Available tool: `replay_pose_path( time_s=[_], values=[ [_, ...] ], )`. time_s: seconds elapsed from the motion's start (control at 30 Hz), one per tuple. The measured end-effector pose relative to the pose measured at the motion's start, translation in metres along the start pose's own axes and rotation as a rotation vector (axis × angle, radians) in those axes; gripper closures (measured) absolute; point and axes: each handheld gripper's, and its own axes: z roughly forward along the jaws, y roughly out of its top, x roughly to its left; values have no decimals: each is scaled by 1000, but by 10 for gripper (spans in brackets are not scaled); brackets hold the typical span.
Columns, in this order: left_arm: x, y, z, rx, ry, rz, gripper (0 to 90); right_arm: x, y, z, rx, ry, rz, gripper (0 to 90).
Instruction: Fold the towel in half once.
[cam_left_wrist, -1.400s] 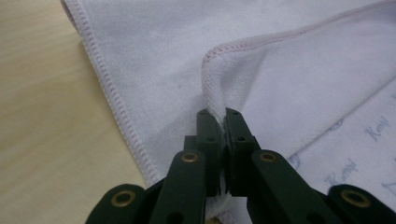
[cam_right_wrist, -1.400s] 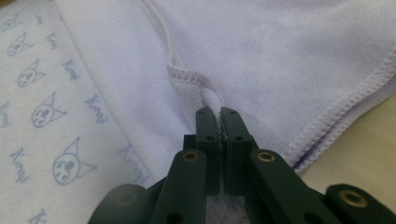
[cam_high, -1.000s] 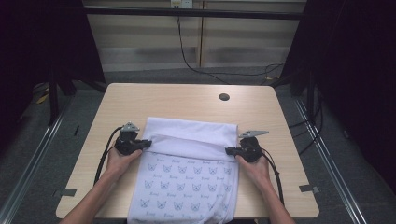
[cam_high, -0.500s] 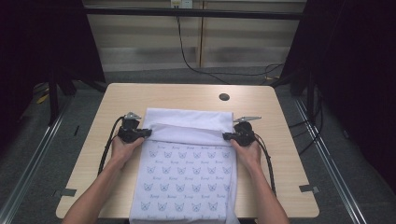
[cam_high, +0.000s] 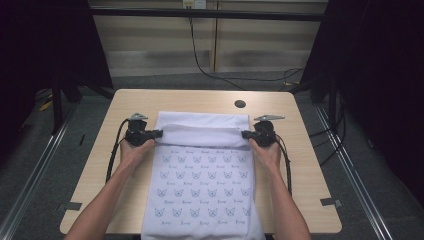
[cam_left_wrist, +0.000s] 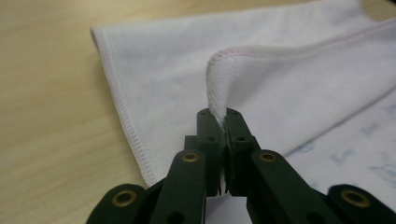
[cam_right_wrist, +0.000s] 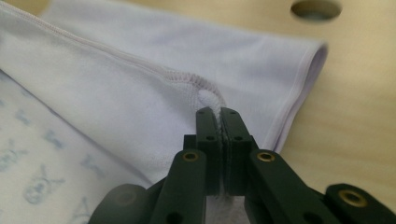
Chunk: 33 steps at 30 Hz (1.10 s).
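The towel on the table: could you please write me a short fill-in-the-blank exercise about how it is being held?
1. The left gripper is shut on the towel's stitched ____.
2. The right gripper has its jaws ____ on the same towel.
3. The near part of the towel is printed, while the folded-back part between the grippers is plain ____.
4. Beyond the towel, the table has a round ____.

Missing words: edge; shut; white; hole

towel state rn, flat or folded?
Partly folded. The towel has a plain white band doubled over its printed face at the far end; the left gripper and right gripper each pinch a hemmed edge, lifted off the table.
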Motion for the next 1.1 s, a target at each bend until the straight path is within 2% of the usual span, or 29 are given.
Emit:
replay_pose_path(
  time_s=[0.03,0.07,0.1,0.17,0.2,0.23,0.27,0.3,0.37,0.4,0.43,0.57,0.63,0.67,0.7,0.73,0.77,0.83,0.87,0.9,1.0,1.07,1.1],
  values=[
    [-2,5,-8,-22,-4,4,872,0,6,-7,-24,11,5,880],
    [-3,10,-17,-44,-17,5,872,2,18,-25,-77,27,-2,880],
    [-5,15,-25,-68,-16,14,872,2,18,-25,-77,27,-2,880],
    [-12,26,-42,-111,-27,39,871,5,30,-44,-132,47,-14,880],
    [-16,32,-52,-125,-29,54,871,8,36,-53,-156,50,-30,880],
    [-23,40,-63,-144,-26,83,871,14,46,-70,-190,52,-62,880],
    [-23,40,-63,-144,-26,83,871,14,46,-70,-190,52,-62,880],
    [-27,45,-73,-166,-35,98,871,16,50,-76,-200,50,-73,880],
    [-33,52,-88,-196,-46,121,871,23,59,-95,-237,53,-97,880],
    [-36,55,-93,-209,-49,131,871,27,65,-110,-268,64,-115,880],
    [-39,57,-103,-230,-61,139,871,27,65,-110,-268,64,-115,880],
    [-54,60,-130,-269,-94,171,871,40,72,-142,-316,83,-161,880],
    [-60,54,-143,-288,-128,162,871,46,69,-156,-331,94,-176,880],
    [-63,49,-148,-291,-139,173,871,48,66,-162,-336,110,-180,880],
    [-69,39,-156,-301,-151,172,871,53,57,-173,-339,135,-187,880],
    [-69,39,-156,-301,-151,172,871,53,57,-173,-339,135,-187,880],
    [-72,31,-159,-294,-169,170,871,56,53,-176,-336,141,-194,880],
    [-77,15,-163,-296,-188,168,871,65,30,-188,-319,162,-220,879],
    [-79,7,-164,-286,-205,159,871,65,30,-188,-319,162,-220,879],
    [-81,-2,-164,-273,-210,160,870,68,21,-192,-313,164,-223,880],
    [-88,-26,-160,-228,-224,170,870,74,-6,-199,-286,187,-222,879],
    [-91,-43,-157,-210,-250,148,869,78,-27,-200,-244,193,-228,878],
    [-93,-53,-155,-198,-248,145,869,80,-38,-200,-227,191,-227,878]
  ],
)
